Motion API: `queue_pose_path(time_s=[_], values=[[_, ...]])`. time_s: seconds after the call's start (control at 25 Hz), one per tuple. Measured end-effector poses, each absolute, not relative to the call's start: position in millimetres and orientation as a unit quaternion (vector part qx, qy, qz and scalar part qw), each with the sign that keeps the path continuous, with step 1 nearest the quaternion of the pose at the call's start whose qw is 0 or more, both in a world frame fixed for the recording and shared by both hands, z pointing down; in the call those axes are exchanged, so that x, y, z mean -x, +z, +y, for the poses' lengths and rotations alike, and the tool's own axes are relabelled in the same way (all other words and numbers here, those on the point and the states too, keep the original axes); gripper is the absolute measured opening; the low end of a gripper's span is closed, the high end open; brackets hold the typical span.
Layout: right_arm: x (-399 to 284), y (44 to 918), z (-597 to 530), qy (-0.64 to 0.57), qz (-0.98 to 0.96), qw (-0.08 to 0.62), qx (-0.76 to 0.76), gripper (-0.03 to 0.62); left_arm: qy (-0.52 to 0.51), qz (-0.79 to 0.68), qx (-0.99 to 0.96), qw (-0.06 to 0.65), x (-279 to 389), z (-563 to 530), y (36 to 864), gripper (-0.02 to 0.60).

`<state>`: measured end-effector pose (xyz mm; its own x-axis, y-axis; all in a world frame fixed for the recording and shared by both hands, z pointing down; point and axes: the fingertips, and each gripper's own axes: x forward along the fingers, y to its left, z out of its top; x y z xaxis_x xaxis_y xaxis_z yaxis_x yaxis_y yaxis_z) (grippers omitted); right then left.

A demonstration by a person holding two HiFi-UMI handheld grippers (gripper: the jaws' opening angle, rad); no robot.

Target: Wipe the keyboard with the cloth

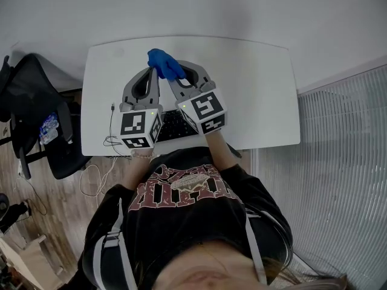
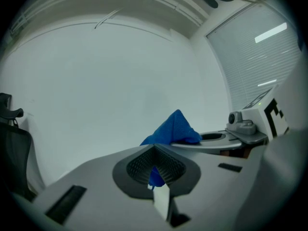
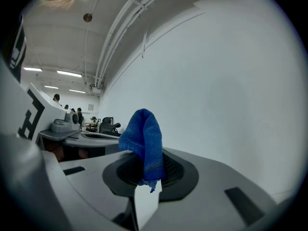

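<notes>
L gripper & R gripper are both clamped on the blue cloth, tips meeting above the desk. Keyboard is mostly hidden under them.

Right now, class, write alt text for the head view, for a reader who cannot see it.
Seen from above, the left gripper and right gripper meet over a white desk, both shut on one blue cloth. A dark keyboard lies partly hidden beneath them; a black chair stands at the left.
</notes>
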<state>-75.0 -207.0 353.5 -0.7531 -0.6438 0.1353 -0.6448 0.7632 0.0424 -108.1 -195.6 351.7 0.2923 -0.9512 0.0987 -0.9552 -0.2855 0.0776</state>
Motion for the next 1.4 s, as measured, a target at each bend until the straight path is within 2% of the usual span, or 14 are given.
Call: queue_pose_path(time_s=[1.4], values=[[83.5, 348.0, -188.8, -0.003, -0.935, 0.081, -0.344, 0.064, 0.014, -0.592, -0.804, 0.054, 112.7, -177.9, 341.6, 0.034]])
